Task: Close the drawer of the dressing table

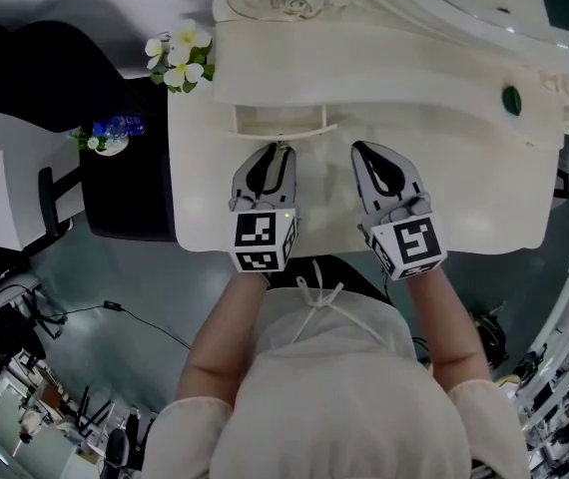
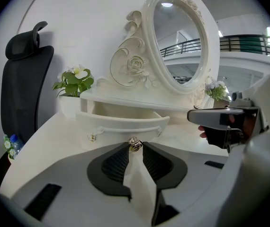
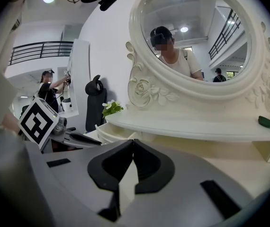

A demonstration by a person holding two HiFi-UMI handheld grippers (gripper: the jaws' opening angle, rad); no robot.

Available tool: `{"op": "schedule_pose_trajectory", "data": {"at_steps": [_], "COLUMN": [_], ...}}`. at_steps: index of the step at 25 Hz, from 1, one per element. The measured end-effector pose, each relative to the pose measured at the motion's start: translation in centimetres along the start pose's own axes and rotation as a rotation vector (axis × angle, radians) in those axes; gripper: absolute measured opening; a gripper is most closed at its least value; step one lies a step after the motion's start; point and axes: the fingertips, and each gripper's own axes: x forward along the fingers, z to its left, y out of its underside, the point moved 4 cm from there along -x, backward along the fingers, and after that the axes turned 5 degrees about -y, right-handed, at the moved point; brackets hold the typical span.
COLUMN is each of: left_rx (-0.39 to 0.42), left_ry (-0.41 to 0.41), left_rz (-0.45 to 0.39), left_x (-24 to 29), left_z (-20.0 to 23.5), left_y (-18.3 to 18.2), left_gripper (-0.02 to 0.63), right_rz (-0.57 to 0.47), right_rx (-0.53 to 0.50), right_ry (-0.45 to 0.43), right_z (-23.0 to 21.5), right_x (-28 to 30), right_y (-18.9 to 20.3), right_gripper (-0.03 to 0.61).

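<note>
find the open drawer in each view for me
Head view: drawer upper centre, just ahead of the left gripper.
Left gripper view: centre, its knob between the jaws.
Right gripper view: small, left of centre, under the shelf.
Shared landmark: the flowers.
</note>
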Motion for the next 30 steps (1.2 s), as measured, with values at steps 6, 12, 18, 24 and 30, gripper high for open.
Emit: {"op": "schedule_pose_trajectory", "data": {"at_steps": [6, 12, 18, 24, 30], "left_rx": [-0.008, -0.033, -0.042, -0.038, -0.04], "left_ry": [0.001, 0.015, 0.013, 0.024, 0.026], "left_rz": [-0.001, 0.001, 0.009, 0.011, 0.004], "left_x": [1.0, 2.0, 3.3, 4.2, 5.2], "left_z": [0.5, 0.8, 1.5, 1.7, 1.9], "left_y": [-0.8, -1.6, -2.7, -3.4, -4.1], "left_gripper": [0.103, 0.103, 0.103, 0.103, 0.103], "right_rz": [-0.004, -0.006, -0.013, -0.009, 0.002], "right_rx": [0.002, 0.012, 0.003, -0.007, 0.002], "right_ry": [0.001, 0.008, 0.008, -0.006, -0.008], "right_z": [-0.6, -1.2, -1.7, -2.1, -2.5], "right_x": [0.5, 1.0, 1.9, 2.9, 3.5], "right_y": [-0.1, -0.4, -1.4, -2.1, -2.0], "right_gripper": [0.007, 0.006, 0.006, 0.006, 0.006]}}
